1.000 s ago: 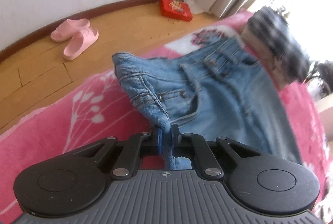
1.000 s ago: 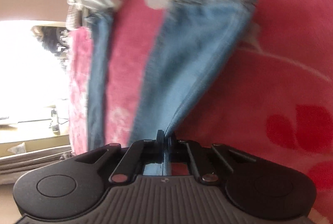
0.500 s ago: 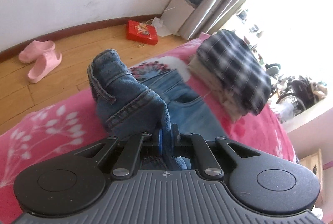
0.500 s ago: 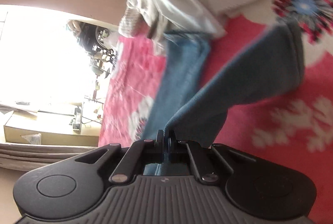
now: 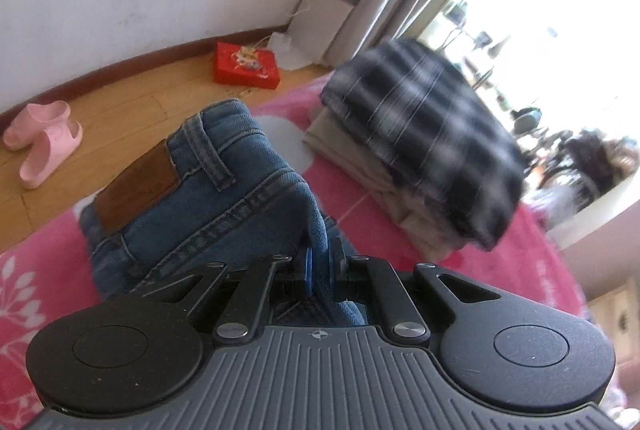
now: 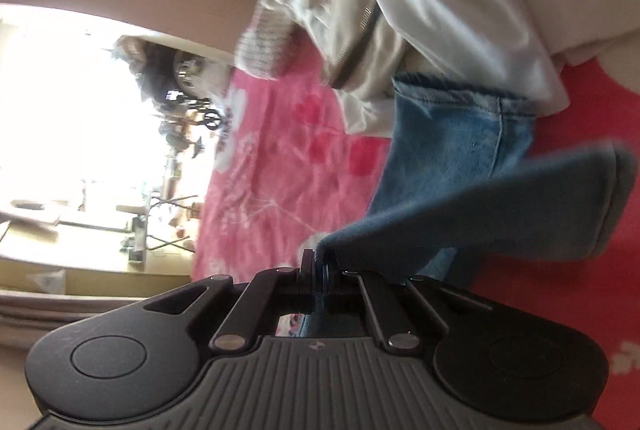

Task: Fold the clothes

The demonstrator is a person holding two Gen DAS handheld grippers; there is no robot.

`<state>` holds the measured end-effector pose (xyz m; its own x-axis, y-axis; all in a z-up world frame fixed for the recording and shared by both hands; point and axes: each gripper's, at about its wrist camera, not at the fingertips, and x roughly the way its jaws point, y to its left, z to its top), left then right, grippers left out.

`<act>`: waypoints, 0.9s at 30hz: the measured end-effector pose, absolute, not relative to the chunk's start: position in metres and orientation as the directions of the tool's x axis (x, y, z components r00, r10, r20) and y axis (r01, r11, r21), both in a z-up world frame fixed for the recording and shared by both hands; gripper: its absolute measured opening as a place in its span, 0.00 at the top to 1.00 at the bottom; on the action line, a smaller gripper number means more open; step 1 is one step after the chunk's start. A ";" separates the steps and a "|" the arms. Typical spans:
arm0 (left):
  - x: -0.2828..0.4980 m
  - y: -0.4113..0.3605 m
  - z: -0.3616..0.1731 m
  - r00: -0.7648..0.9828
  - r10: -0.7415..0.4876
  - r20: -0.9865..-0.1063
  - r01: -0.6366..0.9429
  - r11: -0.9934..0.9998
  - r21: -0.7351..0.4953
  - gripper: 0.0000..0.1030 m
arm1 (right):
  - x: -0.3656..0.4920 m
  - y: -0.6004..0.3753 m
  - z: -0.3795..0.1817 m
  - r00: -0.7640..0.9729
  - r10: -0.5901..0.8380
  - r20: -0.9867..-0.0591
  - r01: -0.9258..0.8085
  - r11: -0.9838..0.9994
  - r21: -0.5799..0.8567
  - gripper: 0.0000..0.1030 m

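The left hand-held gripper (image 5: 320,262) is pinched on a fold of the jeans (image 5: 208,198) at the waistband end, which is raised off the pink bed cover (image 5: 36,270); the leather patch and a belt loop face up. The right hand-held gripper (image 6: 318,270) is pinched on the edge of one jeans leg (image 6: 500,206), lifted above the other leg, whose hem lies flat at the far side, touching the pale jacket (image 6: 420,2).

Risks from this state:
- Both grips hold only a narrow fold of heavy denim; the cloth may slip out, dropping the fold askew.
- The stack of folded clothes (image 5: 424,150) lies just right of the jeans; a swing of the lifted denim may topple it.
- The far hem may drag the jacket with it.
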<state>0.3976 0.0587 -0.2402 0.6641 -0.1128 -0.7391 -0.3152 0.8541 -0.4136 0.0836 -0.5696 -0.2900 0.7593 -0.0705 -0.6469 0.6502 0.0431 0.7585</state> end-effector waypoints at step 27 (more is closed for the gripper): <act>0.333 0.134 -0.223 0.566 -0.398 -0.722 -0.194 0.787 -0.586 0.30 | 0.105 -0.489 -0.340 0.699 0.367 -0.614 0.645 0.047 0.763 0.47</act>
<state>0.3333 0.1343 -0.2226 0.5656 -0.3981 -0.7222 -0.1939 0.7870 -0.5856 0.1054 -0.4894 -0.3399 0.6987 0.3675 -0.6138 0.6452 0.0471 0.7626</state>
